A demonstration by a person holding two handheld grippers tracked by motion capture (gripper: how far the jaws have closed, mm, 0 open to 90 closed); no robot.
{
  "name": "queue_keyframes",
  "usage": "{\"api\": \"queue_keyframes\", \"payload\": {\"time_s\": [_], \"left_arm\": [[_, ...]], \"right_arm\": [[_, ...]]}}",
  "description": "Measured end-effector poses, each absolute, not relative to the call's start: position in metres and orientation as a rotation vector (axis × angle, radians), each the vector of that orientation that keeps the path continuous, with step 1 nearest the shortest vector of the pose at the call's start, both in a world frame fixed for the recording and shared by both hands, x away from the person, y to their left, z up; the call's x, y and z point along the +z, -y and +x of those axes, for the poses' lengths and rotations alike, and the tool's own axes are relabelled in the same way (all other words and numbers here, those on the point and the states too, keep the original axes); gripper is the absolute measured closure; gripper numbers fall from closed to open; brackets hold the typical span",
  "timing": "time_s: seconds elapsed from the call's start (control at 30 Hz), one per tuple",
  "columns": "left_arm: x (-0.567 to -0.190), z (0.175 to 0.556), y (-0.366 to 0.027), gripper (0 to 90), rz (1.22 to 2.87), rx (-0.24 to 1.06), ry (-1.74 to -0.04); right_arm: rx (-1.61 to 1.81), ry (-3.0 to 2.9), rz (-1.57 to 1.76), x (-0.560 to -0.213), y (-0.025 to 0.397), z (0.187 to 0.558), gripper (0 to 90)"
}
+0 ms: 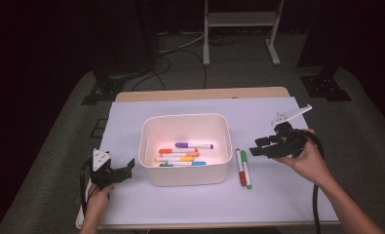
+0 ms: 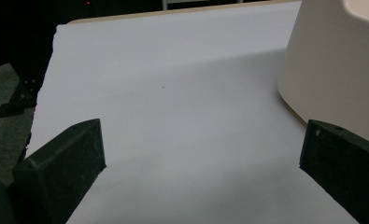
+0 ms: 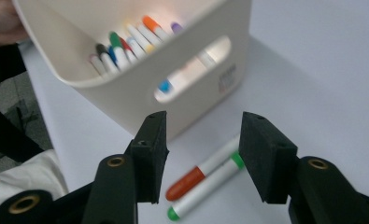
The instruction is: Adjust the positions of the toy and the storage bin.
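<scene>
A cream plastic bin (image 1: 185, 176) stands mid-table and holds several coloured markers (image 1: 182, 154). Beside its right wall lie a red-capped marker (image 1: 240, 168) and a green-capped marker (image 1: 246, 169), side by side on the white sheet. My right gripper (image 1: 257, 147) hovers open just right of those two, jaws pointing toward them. In the right gripper view the red marker (image 3: 198, 177) and green marker (image 3: 210, 187) lie between and below the spread jaws, with the bin (image 3: 126, 98) behind. My left gripper (image 1: 126, 170) rests open at the bin's left, nothing in it; the bin's wall (image 2: 334, 70) shows at right.
A white sheet (image 1: 278, 195) covers the wooden table, whose far edge (image 1: 202, 93) shows beyond it. Bare sheet (image 2: 173, 102) stretches ahead of the left gripper. Grey floor, cables and a stand's legs (image 1: 239, 29) lie past the table.
</scene>
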State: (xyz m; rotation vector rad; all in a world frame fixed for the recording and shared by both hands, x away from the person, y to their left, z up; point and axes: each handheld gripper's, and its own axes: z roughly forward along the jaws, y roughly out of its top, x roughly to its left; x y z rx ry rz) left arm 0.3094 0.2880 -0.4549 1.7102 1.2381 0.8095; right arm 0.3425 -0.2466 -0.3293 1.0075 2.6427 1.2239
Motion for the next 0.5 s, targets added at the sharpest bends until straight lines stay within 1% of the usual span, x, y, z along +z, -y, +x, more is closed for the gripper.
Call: {"api": "queue_keyframes", "payload": {"time_s": [0.13,0.27,0.37,0.5], "left_arm": [[-0.455,0.309,-0.288,0.0,1.708,0.809,-1.238],[-0.455,0.309,-0.288,0.0,1.709,0.809,-1.237],[-0.455,0.309,-0.288,0.0,1.707,0.809,-1.237],[-0.455,0.309,-0.288,0.0,1.707,0.808,-1.237]], "right_arm": [[1.182,-2.635,1.096,-0.359,0.254,0.344,45.0],[1.124,-2.643,1.163,-0.386,0.252,0.346,41.8],[1.079,-2.634,1.187,-0.400,0.247,0.346,41.1],[1.042,-2.619,1.198,-0.411,0.240,0.346,40.7]]}}
